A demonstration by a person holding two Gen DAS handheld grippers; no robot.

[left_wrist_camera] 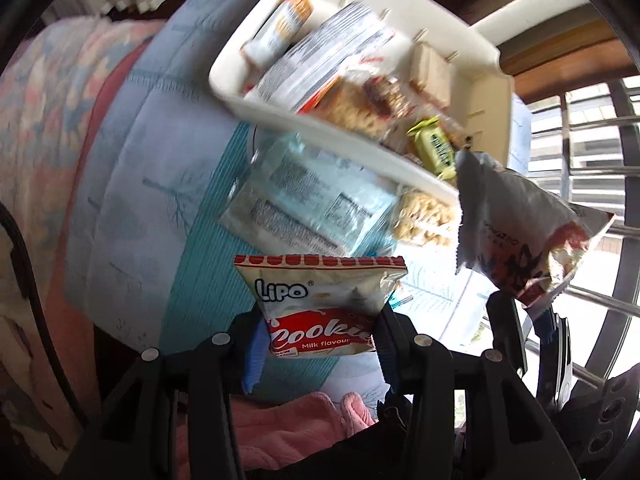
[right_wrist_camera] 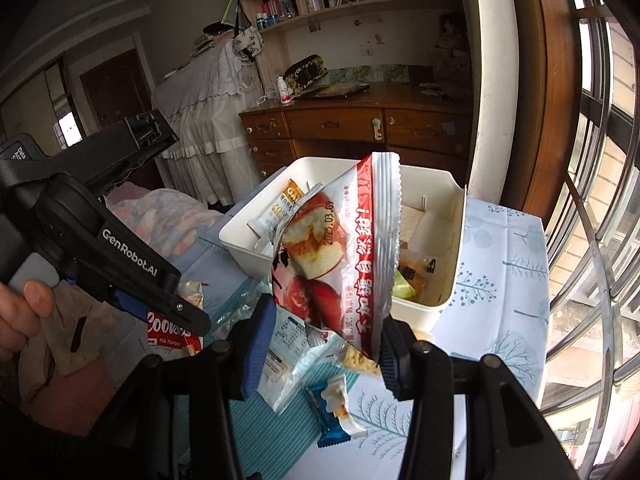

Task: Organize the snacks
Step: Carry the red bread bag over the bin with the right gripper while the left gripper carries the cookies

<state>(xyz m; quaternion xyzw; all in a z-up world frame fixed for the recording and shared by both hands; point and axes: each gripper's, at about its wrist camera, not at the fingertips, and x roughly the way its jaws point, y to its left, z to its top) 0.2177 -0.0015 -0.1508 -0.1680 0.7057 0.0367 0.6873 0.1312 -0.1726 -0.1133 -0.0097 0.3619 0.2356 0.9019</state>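
Note:
My left gripper [left_wrist_camera: 318,320] is shut on a white and red Lipo cookie packet [left_wrist_camera: 324,304], held upright in the air above the teal mat. In the right wrist view the same left gripper [right_wrist_camera: 176,308] shows at the left with the cookie packet [right_wrist_camera: 172,334] under it. My right gripper [right_wrist_camera: 324,336] is shut on the lower end of a red and silver packet [right_wrist_camera: 344,256] printed with apple pieces. That packet stands up in front of a white bin [right_wrist_camera: 452,260]. The white bin [left_wrist_camera: 304,128] holds several snack packets. The red and silver packet [left_wrist_camera: 520,236] hangs beside the bin's near corner.
A pale blue packet [left_wrist_camera: 312,200] and a clear cracker packet [left_wrist_camera: 424,216] lie on the teal mat [left_wrist_camera: 208,280] in front of the bin. A small blue packet [right_wrist_camera: 332,412] lies nearer. Window bars [right_wrist_camera: 600,200] stand at the right, a patterned blanket [left_wrist_camera: 48,100] at the left.

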